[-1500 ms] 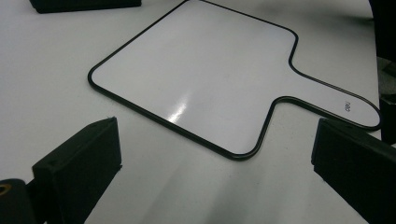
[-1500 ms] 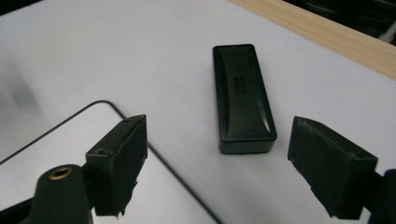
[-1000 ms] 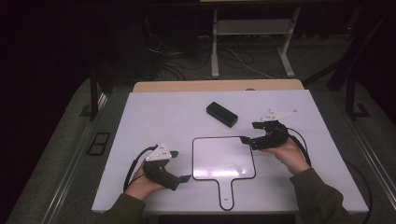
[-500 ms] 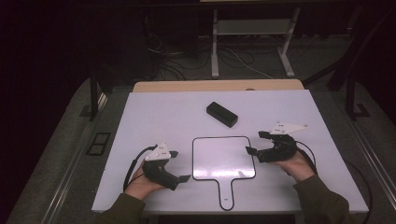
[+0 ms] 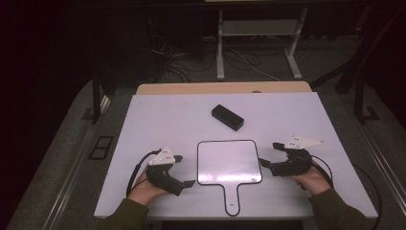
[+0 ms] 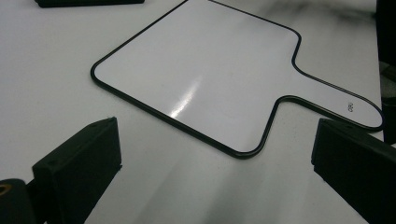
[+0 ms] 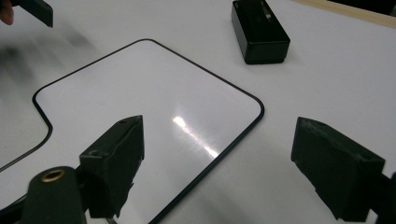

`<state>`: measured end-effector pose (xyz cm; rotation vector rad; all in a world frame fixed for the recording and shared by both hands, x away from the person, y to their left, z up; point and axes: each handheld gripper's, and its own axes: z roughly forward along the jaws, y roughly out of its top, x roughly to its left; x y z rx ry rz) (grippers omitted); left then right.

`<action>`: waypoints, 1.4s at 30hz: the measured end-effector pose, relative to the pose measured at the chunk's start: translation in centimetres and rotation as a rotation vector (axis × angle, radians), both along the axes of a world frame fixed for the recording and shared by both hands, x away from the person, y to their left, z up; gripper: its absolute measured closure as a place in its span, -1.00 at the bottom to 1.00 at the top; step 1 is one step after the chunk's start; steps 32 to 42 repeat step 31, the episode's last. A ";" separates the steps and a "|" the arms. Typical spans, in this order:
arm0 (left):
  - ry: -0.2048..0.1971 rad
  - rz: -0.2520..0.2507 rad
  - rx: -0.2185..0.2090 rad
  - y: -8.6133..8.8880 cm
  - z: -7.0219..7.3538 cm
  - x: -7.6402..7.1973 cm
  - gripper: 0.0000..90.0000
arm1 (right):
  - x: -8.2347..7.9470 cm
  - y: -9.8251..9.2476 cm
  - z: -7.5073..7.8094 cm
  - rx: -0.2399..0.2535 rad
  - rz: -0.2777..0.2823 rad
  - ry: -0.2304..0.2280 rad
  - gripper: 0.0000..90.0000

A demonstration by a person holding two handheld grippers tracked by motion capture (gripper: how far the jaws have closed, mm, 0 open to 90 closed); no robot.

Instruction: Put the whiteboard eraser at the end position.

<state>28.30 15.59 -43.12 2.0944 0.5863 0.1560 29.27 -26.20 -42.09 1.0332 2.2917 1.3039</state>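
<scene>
A small white board with a black rim and a short handle (image 5: 230,163) lies flat near the table's front edge. My left gripper (image 5: 186,170) rests just left of it, open and holding nothing. In the left gripper view, the board (image 6: 201,79) lies ahead of the wide-apart jaws of that gripper (image 6: 215,172). My right gripper (image 5: 269,154) sits close to the board's right edge, also open. In the right gripper view, the board's corner (image 7: 140,102) lies in front of the right gripper (image 7: 224,163), with nothing between the pads.
A black rectangular box (image 5: 227,117) lies on the white table (image 5: 153,120) beyond the board, and appears again in the right gripper view (image 7: 259,30). Cables trail from both grippers. Dark floor, cables and a metal stand lie past the far edge.
My right gripper has moved toward the front of the table and a little right, from near the board's far right corner to beside its right edge. The left gripper stayed still.
</scene>
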 end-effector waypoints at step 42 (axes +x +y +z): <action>-0.002 0.003 0.006 -0.1 0.1 -0.2 -0.99 | -3.5 -4.4 -2.3 0.002 -0.058 0.022 -0.64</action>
